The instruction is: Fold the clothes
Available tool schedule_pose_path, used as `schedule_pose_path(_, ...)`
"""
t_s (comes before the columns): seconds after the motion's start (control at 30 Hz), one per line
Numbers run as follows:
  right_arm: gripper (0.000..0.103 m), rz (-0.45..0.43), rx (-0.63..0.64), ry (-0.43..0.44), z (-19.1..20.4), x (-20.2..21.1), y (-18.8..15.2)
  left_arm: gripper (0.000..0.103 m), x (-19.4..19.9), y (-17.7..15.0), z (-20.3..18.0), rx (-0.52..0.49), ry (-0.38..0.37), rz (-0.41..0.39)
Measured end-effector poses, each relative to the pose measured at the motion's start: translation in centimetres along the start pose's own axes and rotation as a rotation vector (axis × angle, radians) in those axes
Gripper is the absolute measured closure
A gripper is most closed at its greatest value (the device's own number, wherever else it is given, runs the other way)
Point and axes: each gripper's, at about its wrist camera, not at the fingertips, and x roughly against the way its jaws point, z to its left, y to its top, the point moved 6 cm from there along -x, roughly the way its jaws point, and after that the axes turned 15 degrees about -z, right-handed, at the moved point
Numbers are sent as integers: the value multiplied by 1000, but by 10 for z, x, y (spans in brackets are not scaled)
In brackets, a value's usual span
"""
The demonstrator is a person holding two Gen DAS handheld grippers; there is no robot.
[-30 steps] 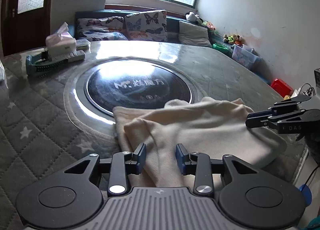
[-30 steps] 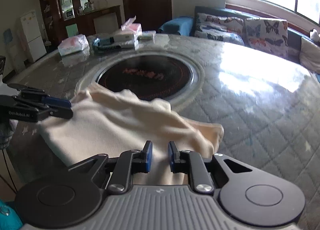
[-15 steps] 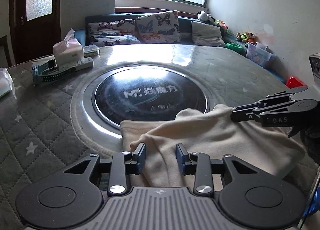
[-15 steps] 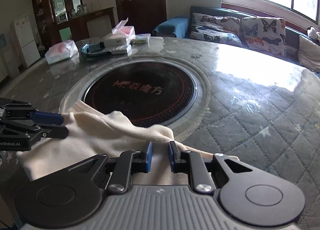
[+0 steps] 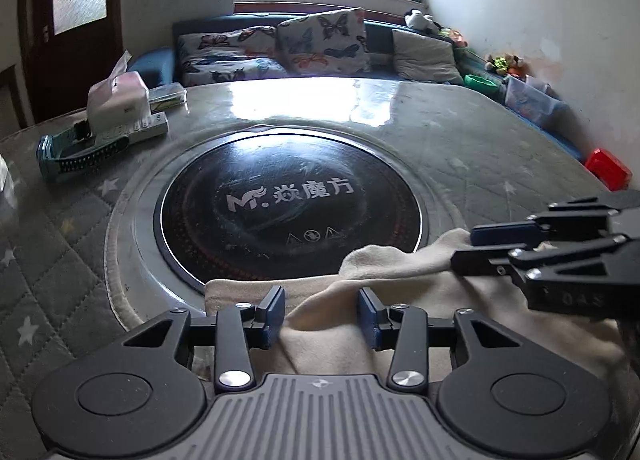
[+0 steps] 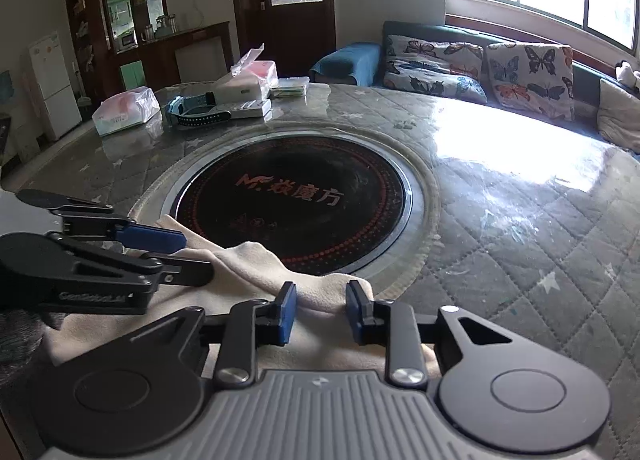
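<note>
A cream garment (image 5: 400, 292) lies bunched at the near edge of the round table, just in front of the black cooktop disc (image 5: 288, 211). My left gripper (image 5: 322, 314) is open, with cloth lying between its blue pads. My right gripper (image 6: 320, 312) is open too, with a fold of the garment (image 6: 256, 272) between its pads. Each gripper shows in the other's view: the right one (image 5: 472, 248) over the garment's right side, the left one (image 6: 188, 256) over its left side.
A tissue box (image 5: 116, 99), a remote and a teal watch band (image 5: 76, 151) sit at the table's far left. A wrapped tissue pack (image 6: 126, 109) lies beside them. A sofa with butterfly cushions (image 5: 280, 47) stands behind the table.
The garment has been pulled toward the near table edge and bunched smaller. My right gripper's jaws have widened from nearly shut to open. Both grippers have moved closer together.
</note>
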Motion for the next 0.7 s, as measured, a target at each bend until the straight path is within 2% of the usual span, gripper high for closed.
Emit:
schedule_pose_path(0.2, 70, -20, 15, 37, 12, 15, 3, 53, 9, 3, 2, 9, 31, -13)
schedule_pose_path(0.4, 68, 15, 47, 74, 29, 16, -12, 46, 15, 1, 10, 30, 73, -13)
schedule_pose_path(0.53, 67, 3, 55, 104, 41, 24, -9, 32, 29, 2, 25, 68, 105, -43)
schedule_pose_path(0.7, 66, -6, 102, 196, 71, 31, -7, 25, 50, 0, 50, 139, 158, -69)
